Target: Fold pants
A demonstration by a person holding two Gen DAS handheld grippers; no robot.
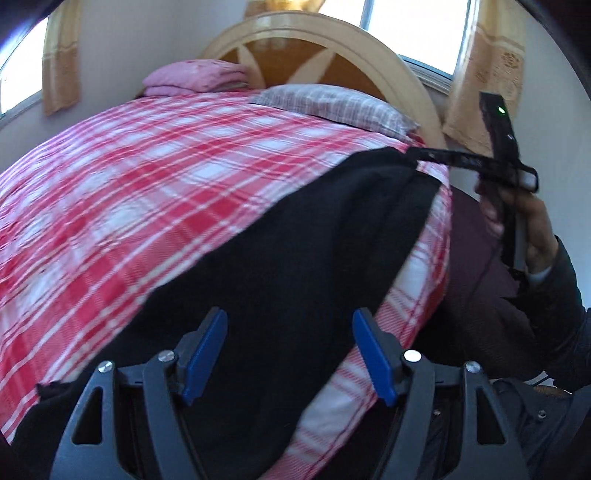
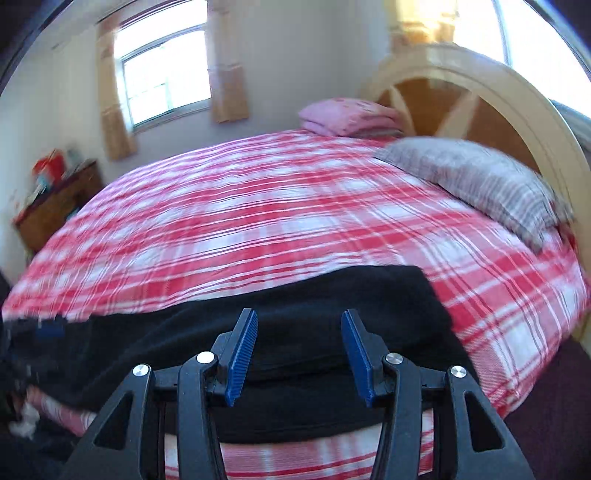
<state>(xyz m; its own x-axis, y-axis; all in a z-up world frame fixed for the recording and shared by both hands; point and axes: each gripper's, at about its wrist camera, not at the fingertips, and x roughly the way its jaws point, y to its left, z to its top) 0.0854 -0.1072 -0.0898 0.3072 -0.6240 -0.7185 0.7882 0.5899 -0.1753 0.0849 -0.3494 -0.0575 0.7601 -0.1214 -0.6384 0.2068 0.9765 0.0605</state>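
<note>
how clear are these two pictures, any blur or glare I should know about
Left wrist view: the plaid bedspread is motion-smeared, the windows blow out white, fisheye bends the headboard. Right wrist view: the nightstand and grey pillow are blurred, the black pants show little detail.

Daylight came in through the windows (image 2: 162, 77), which were blown out to white glare. Both fisheye views bent strongly toward dark vignetted corners. Motion blur smeared the plaid bedspread (image 2: 280, 221) and the room's edges.
</note>
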